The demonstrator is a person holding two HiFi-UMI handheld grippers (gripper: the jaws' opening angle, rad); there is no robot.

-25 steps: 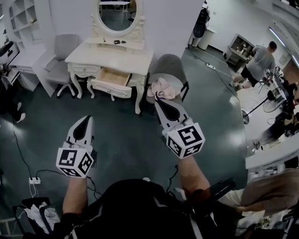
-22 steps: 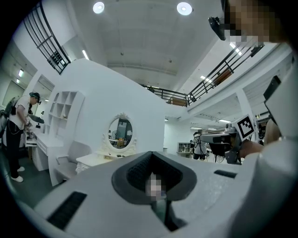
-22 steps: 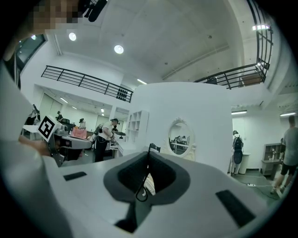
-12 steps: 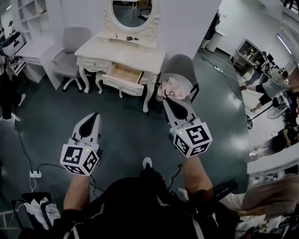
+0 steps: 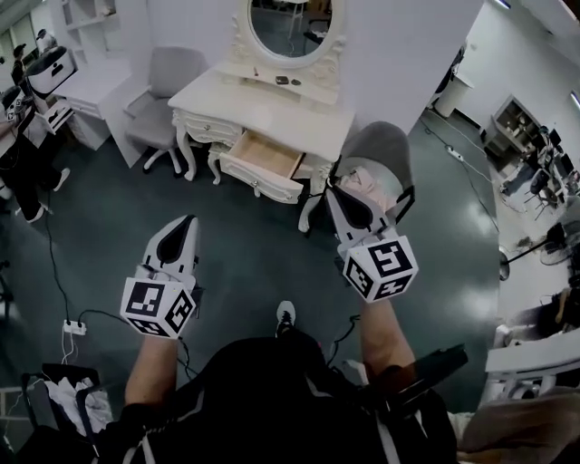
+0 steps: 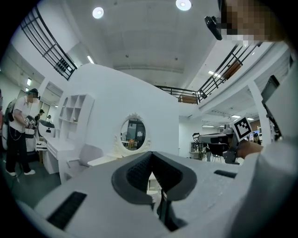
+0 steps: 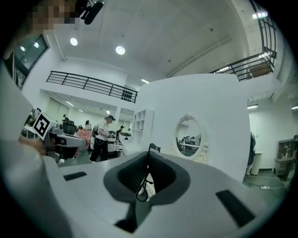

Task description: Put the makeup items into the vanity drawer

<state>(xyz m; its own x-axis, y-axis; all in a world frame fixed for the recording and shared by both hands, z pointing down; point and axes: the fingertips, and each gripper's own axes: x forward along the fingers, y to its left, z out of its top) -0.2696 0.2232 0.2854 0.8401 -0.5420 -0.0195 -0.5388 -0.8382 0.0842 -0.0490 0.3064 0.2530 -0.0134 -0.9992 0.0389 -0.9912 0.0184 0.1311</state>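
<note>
— What has the right gripper (image 5: 335, 190) got?
— Its smooth white plastic jaws are pressed together on a thin black cord loop (image 7: 141, 192). A crumpled pink-and-white soft bundle (image 5: 372, 179) sits right at its tip, over the seat of a grey padded round-backed chair (image 5: 391, 143). I can't tell whether the bundle hangs from the loop or lies on the seat.
— And the left gripper (image 5: 187, 221)?
— Its jaws are closed on each other, ribbed dark pads meeting at the tip with nothing between them. It is held over the glossy dark teal floor (image 5: 245, 263), well apart from the furniture.
— Where's the drawer (image 5: 258, 177)?
— It stands open in the white carved vanity table (image 5: 272, 109), which has curved legs and an oval framed mirror (image 5: 290, 23). The drawer's bare wooden bottom shows.
— What's around it?
— The padded chair stands just beside the table's right end, and a grey swivel chair (image 5: 163, 91) stands at its left. The small dark objects (image 5: 283, 80) under the mirror are too small to name.
</note>
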